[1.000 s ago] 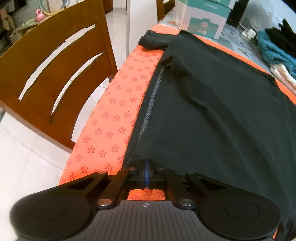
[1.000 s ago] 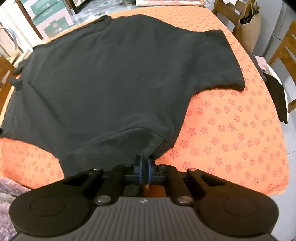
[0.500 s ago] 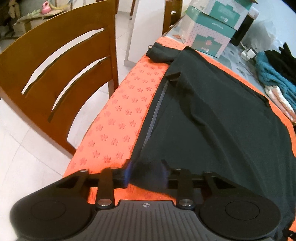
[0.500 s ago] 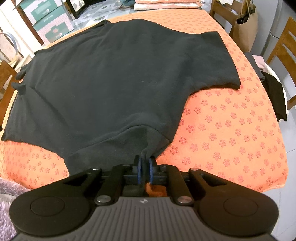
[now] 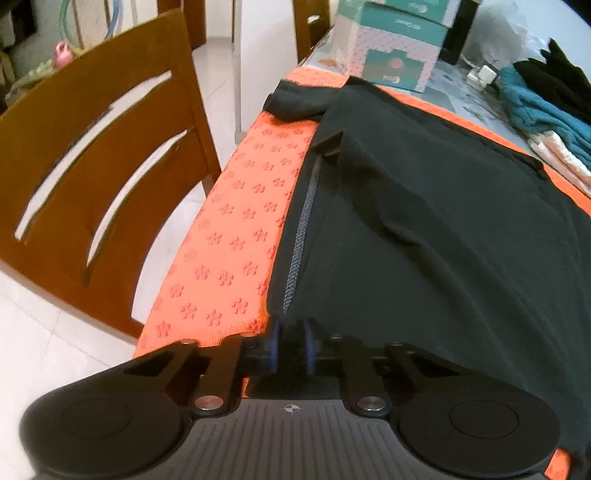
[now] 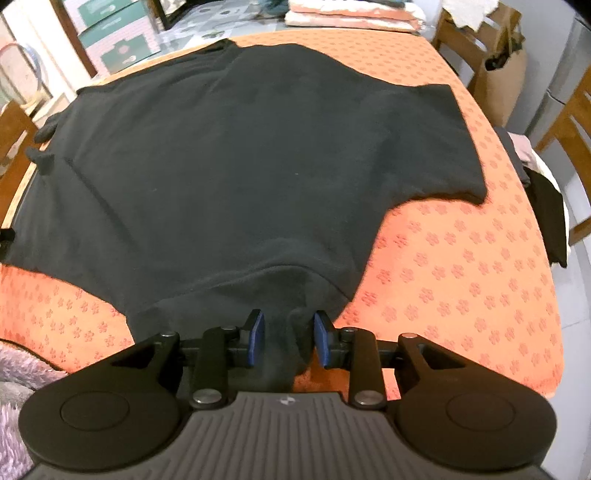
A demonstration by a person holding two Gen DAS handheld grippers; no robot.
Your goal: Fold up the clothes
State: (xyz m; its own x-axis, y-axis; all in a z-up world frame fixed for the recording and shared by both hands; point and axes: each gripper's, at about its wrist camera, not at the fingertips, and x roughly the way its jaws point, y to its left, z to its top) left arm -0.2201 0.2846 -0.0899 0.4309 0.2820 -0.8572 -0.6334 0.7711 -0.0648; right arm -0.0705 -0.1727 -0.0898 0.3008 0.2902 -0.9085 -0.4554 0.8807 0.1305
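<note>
Black shirt (image 6: 251, 162) spread flat on an orange cloth (image 6: 461, 266) covering the table, seen from two wrist views. In the right view its long axis runs from the near edge, where the collar end bunches at the gripper, away toward the boxes (image 6: 118, 33) at the far left; one short sleeve (image 6: 439, 140) points right, its cuff lying flat on the cloth. In the left view a stitched hem (image 5: 303, 236) runs straight away from the gripper, parallel to the table's left edge.

Left gripper (image 5: 291, 350): jaws have just been closing and stand nearly together, pinching black fabric at the hem's near end.

Right gripper (image 6: 288, 339): jaws have just been opening; blue pads (image 6: 256, 338) stand apart, a fold of shirt lying loose between them, not pressed.

Open cloth lies to the right of the shirt and in a strip between hem and table edge. A wooden chair (image 5: 96, 155) stands close to that left edge. Folded clothes (image 6: 351, 14) lie beyond the far edge of the cloth.
</note>
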